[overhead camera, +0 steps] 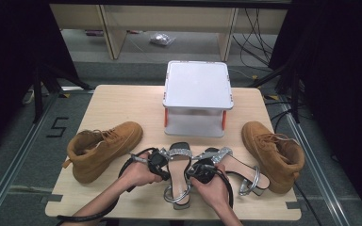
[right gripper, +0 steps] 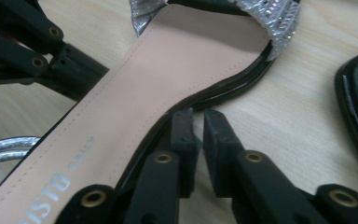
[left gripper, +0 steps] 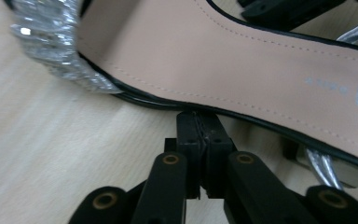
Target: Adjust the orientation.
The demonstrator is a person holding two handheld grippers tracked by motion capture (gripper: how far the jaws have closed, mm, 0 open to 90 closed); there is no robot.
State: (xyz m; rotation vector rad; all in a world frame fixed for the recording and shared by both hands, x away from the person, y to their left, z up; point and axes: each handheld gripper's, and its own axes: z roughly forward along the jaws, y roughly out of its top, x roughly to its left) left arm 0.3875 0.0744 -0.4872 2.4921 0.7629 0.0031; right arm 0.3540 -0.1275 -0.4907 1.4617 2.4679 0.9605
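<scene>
A black sandal (overhead camera: 179,170) with a beige insole and a glittery silver toe strap (overhead camera: 180,152) lies in the middle of the table's front, toe pointing away. My left gripper (overhead camera: 167,172) sits against its left edge. In the left gripper view, the jaws of my left gripper (left gripper: 199,122) are pressed together, tips at the rim of the sandal (left gripper: 242,56). My right gripper (overhead camera: 192,174) is at the sandal's right edge. There the right gripper (right gripper: 196,116) shows a narrow gap of bare wood between its jaws, tips just short of the sandal (right gripper: 168,74).
A matching second sandal (overhead camera: 235,165) lies just to the right. One tan boot (overhead camera: 101,148) lies at the left and another (overhead camera: 273,153) at the right. A white lidded box (overhead camera: 198,94) stands at the back of the wooden table (overhead camera: 122,103).
</scene>
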